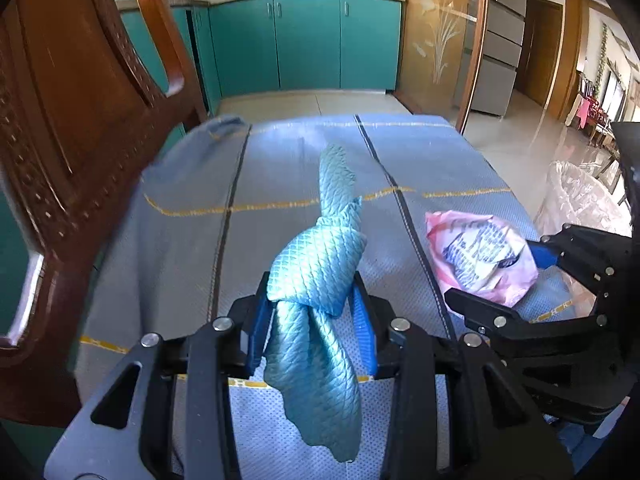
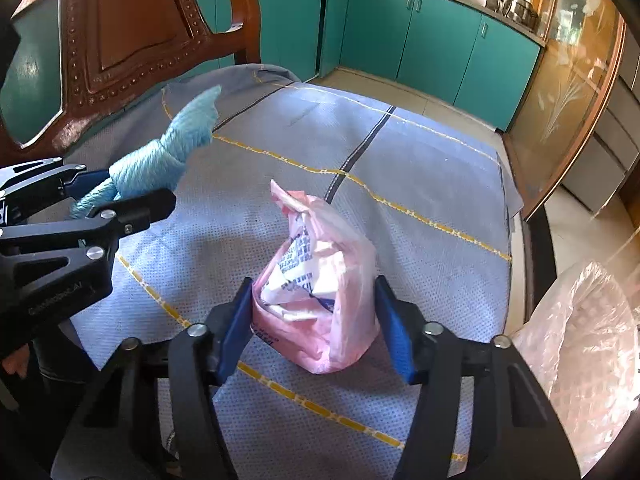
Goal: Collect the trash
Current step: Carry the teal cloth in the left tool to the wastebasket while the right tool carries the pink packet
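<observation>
Teal knotted cloth sits clamped in the left tongs, lifted off the blue-clothed desk. Just right, a pink bag rests on the desk between the right tongs' part-open pads, seemingly touching them.

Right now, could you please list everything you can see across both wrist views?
Knotted cloth: one, light teal, between the left gripper's pads.
Crumpled wrapper: one, pink and white, on the table, between the right gripper's pads.
Tablecloth: one, blue-grey with yellow lines, covering the table.
Chair: one, brown wood, at the table's left.
Bin liner: one, clear pinkish, right of the table.
Cabinets: teal, behind.
Left gripper: black, blue pads.
Right gripper: black, blue pads.
</observation>
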Motion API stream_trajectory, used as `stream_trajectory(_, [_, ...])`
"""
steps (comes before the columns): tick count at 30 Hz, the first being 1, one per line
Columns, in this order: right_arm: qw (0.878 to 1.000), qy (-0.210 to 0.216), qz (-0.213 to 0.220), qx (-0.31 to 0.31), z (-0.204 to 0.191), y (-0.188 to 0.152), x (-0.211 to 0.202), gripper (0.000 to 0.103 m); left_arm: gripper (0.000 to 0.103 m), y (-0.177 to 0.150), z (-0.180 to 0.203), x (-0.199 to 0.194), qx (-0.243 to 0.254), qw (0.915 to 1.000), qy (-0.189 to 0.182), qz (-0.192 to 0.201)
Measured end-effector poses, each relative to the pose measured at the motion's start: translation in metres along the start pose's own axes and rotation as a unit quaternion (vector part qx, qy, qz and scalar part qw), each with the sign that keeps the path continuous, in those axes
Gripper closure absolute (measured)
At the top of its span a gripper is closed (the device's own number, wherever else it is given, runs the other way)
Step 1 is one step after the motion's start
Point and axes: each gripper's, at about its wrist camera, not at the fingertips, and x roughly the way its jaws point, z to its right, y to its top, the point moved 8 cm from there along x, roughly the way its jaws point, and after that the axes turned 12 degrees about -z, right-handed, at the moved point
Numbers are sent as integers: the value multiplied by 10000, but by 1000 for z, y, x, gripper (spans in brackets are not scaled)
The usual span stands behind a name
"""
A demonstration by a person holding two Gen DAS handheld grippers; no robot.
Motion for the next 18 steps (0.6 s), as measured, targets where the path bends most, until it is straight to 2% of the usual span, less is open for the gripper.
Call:
stream_trajectory(3, [9998,124,61,124,4,0,-5,50,65,2,2,-9,49,9999,98,125])
stream_trajectory(11, [9972,117,614,419,21,7,-37,52,65,10,8,-50,182,9953,535,784])
stream_trajectory(18, [9971,16,661,374,22,5,-44,52,65,10,17,-68,259,9929,578,1003])
